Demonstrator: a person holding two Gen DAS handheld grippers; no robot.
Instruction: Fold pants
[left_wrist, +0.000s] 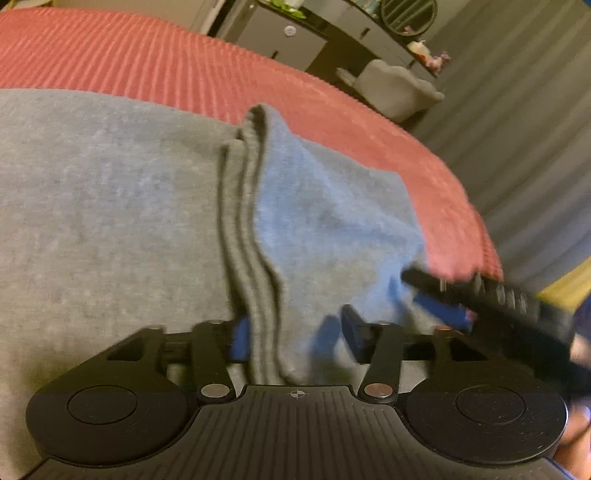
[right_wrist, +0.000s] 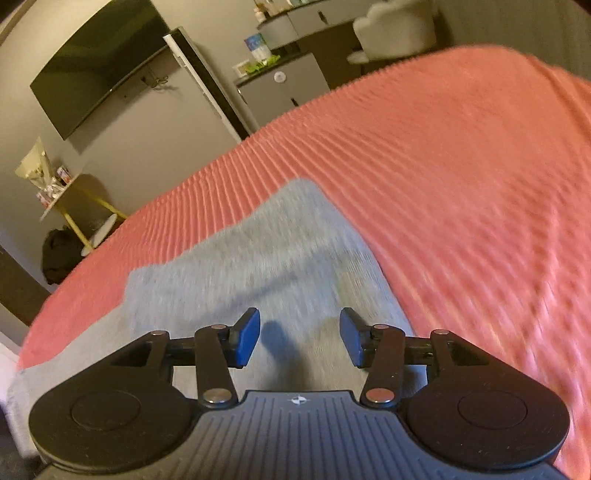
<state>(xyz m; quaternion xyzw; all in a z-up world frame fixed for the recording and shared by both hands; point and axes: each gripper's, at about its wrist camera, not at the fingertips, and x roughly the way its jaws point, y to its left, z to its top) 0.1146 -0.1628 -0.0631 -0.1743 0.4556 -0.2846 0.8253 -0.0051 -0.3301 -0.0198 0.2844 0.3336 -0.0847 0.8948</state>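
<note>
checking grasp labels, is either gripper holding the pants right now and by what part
The left gripper has a ribbed edge of the grey pants bunched between its fingers, though whether it is clamped cannot be told. The right gripper is open, holding nothing.

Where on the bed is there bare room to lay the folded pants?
Bare bedspread lies right of and beyond the pants, up to the far bed edge. Near the left gripper it is crowded: raised cloth sits between its fingers, the right gripper close beside.

Left gripper (left_wrist: 295, 338) with grey pants (left_wrist: 110, 206) bunched between its fingers

Jaws look apart, ribbed hem standing up; right gripper (left_wrist: 439, 295) touches the fabric, pink bedspread (left_wrist: 184, 66) underneath.
</note>
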